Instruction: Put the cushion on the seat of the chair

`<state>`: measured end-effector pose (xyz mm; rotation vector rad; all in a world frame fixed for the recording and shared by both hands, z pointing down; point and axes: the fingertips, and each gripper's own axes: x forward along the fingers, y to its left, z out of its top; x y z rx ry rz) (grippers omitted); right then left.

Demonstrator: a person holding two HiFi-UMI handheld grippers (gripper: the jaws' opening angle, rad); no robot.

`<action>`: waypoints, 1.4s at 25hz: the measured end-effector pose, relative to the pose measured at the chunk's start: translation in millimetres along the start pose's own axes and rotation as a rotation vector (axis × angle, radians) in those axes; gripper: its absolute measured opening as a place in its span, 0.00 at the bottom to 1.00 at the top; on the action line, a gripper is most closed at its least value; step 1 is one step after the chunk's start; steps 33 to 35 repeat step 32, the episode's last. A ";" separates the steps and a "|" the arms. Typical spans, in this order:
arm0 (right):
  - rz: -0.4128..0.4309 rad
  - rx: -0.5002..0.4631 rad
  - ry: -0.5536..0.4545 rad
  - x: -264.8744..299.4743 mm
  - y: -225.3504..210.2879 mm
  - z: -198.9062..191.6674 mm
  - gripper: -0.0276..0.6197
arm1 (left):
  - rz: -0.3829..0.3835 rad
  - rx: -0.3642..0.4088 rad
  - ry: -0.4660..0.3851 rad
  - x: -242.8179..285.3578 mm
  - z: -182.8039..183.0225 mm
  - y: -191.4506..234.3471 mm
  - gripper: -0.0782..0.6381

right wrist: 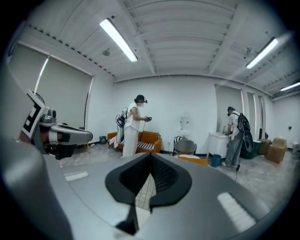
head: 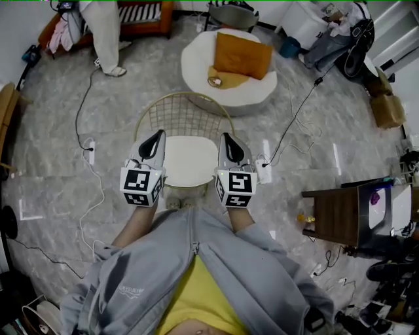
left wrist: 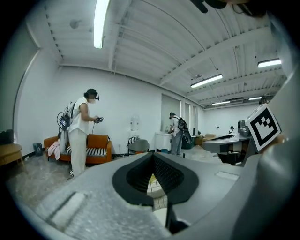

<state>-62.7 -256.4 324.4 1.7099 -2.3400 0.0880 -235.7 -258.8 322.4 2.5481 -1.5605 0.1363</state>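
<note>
A gold wire chair (head: 185,118) stands on the floor in front of me, with a white pad (head: 190,159) lying on its seat. Behind it an orange cushion (head: 243,55) rests on a round white pouf (head: 196,62). My left gripper (head: 159,135) hovers over the seat's left edge and my right gripper (head: 226,137) over its right edge. Both are shut with nothing between the jaws. In the left gripper view the closed left gripper (left wrist: 152,155) points across the room, level. The right gripper (right wrist: 151,155) in its own view does the same, with the chair's wire grid (right wrist: 143,197) below it.
A person in white (head: 105,29) stands by an orange sofa (head: 141,16) at the back left. Cables (head: 85,124) and a power strip (head: 90,152) lie on the floor left of the chair. A dark table (head: 334,212) stands right. Another person (left wrist: 177,133) is far back.
</note>
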 end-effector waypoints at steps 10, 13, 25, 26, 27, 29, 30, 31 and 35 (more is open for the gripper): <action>0.029 -0.062 -0.176 -16.2 4.9 65.9 0.04 | 0.003 0.061 -0.132 -7.5 60.7 -11.1 0.12; 0.036 -0.056 -0.173 -16.8 4.7 64.7 0.04 | 0.007 0.053 -0.131 -8.0 61.4 -10.6 0.12; 0.052 -0.047 -0.172 -15.6 -2.0 62.4 0.04 | 0.005 0.069 -0.135 -5.4 61.4 -17.9 0.12; 0.054 -0.047 -0.172 -15.4 -2.7 62.0 0.04 | 0.006 0.070 -0.136 -4.9 61.5 -18.5 0.12; 0.055 -0.046 -0.171 -15.2 -3.7 61.6 0.04 | 0.007 0.071 -0.137 -4.3 61.6 -19.2 0.12; 0.057 -0.045 -0.170 -14.9 -5.9 61.1 0.04 | 0.008 0.073 -0.138 -3.2 61.8 -20.9 0.12; 0.058 -0.044 -0.170 -14.8 -6.9 61.2 0.04 | 0.008 0.074 -0.138 -2.6 62.1 -21.9 0.12; 0.059 -0.045 -0.170 -14.8 -7.9 61.4 0.04 | 0.007 0.075 -0.139 -2.0 62.4 -22.9 0.12; 0.060 -0.045 -0.170 -14.8 -8.9 61.7 0.04 | 0.007 0.076 -0.139 -1.4 62.8 -23.9 0.12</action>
